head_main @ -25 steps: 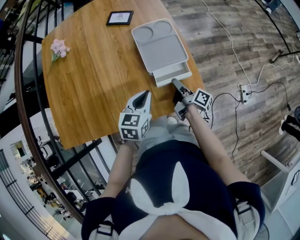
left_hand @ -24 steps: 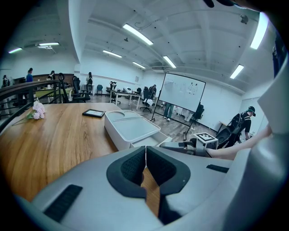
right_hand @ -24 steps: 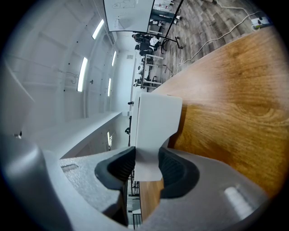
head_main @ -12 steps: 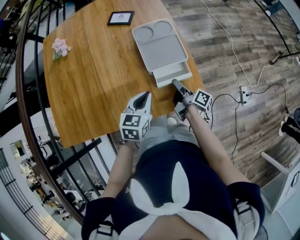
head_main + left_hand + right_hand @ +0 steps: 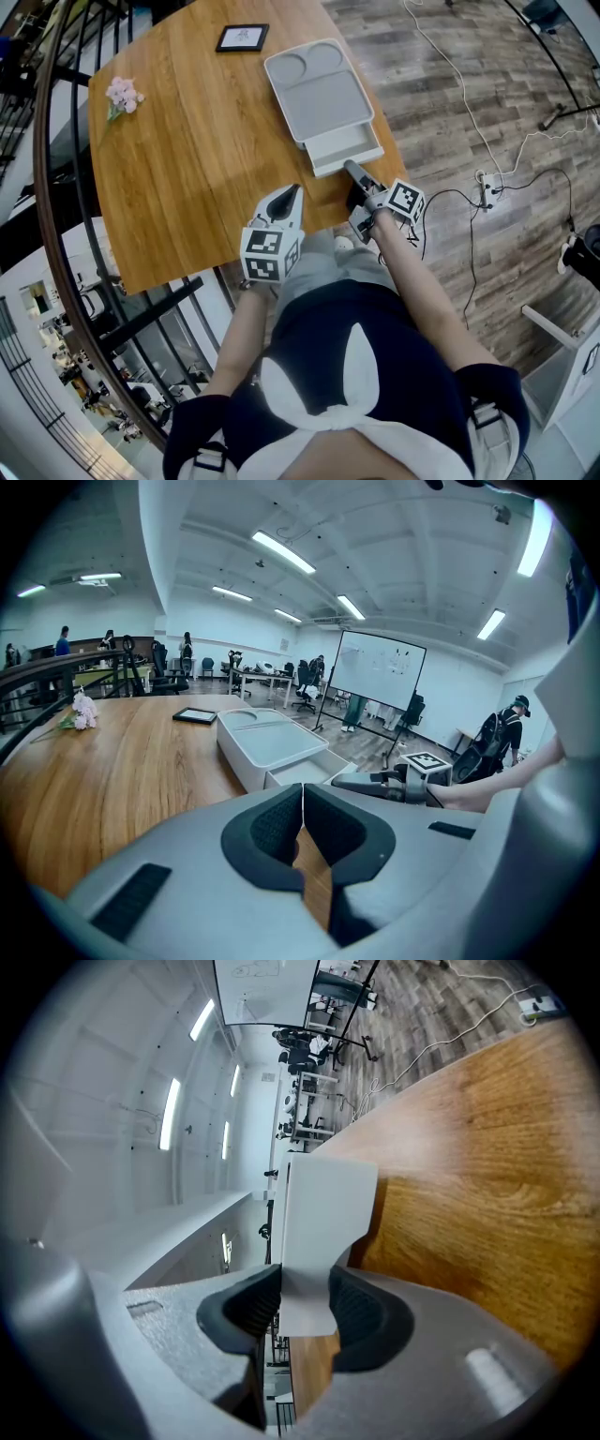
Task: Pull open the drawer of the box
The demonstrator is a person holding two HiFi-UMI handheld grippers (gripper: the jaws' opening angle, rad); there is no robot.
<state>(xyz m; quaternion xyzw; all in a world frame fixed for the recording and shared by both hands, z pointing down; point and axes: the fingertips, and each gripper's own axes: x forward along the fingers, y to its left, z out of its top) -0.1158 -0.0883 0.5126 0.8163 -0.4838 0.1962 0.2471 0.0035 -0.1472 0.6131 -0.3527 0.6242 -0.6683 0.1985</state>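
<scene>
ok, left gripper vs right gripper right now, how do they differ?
The left gripper has its jaws together on nothing, while the right gripper clamps the front lip of the drawer. The left gripper hangs over bare table, short of the box; the right gripper reaches the partly open drawer. Both point toward the box and carry a marker cube.

Flat grey box (image 5: pixel 319 94) on the table (image 5: pixel 187 169), its drawer (image 5: pixel 345 146) partly open.

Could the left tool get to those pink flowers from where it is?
Probably yes: the left tool holds nothing, and only bare table lies between it and the pink flowers.
</scene>
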